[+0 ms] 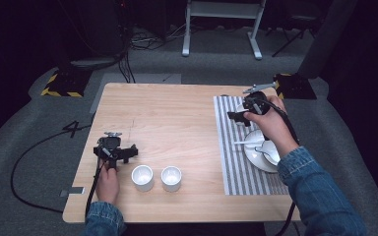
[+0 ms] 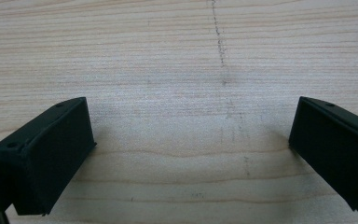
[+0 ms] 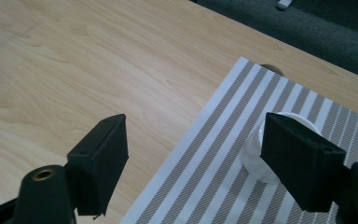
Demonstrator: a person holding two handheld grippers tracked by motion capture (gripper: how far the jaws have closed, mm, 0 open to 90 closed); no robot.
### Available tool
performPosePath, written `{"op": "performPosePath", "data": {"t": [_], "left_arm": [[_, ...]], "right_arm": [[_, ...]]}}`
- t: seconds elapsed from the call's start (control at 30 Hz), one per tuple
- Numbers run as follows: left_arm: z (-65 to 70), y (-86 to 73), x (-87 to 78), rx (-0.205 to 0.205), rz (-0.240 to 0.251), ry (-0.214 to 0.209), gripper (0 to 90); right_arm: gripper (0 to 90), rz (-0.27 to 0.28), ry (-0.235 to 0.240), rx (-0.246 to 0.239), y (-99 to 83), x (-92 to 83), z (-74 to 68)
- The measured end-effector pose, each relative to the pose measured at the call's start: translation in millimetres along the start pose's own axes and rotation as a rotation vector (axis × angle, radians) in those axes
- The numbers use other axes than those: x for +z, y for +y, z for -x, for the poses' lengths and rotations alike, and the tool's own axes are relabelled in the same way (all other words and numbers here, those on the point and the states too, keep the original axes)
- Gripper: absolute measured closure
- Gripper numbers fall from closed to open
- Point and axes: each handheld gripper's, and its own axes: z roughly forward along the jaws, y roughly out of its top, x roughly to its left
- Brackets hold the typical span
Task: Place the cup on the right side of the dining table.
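My left gripper (image 1: 128,153) rested on the bare wooden table (image 1: 177,118) at its near left, jaws wide apart and gripping nothing. Two white cups (image 1: 142,177) stood just right of it. My right gripper (image 1: 239,117), jaws also spread, hung over the striped placemat (image 1: 229,162), beside a small white cup (image 3: 261,158). A plate (image 1: 256,158) with a spoon (image 1: 248,141) lay nearer.
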Motion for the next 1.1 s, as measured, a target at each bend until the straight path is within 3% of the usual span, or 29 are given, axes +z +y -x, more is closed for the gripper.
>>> {"op": "performPosePath", "data": {"t": [0.27,0.4,0.63,0.83,1.1], "left_arm": [[0.0,0.0,0.0,0.000,0.000,0.000,0.1],[0.0,0.0,0.0,0.000,0.000,0.000,0.1],[0.0,0.0,0.0,0.000,0.000,0.000,0.1],[0.1,0.0,0.0,0.000,0.000,0.000,0.1],[0.0,0.0,0.0,0.000,0.000,0.000,0.1]], "right_arm": [[23.1,0.013,0.048,-0.064,-11.6,-17.2,-24.6],[23.1,0.013,0.043,-0.115,-18.6,-24.7,-33.8],[23.1,0.032,0.064,-0.147,-34.2,-38.5,-46.7],[23.1,0.018,0.061,-0.211,-45.1,-44.8,-57.7],[23.1,0.013,0.118,-0.205,-68.7,-46.2,-69.4]]}}
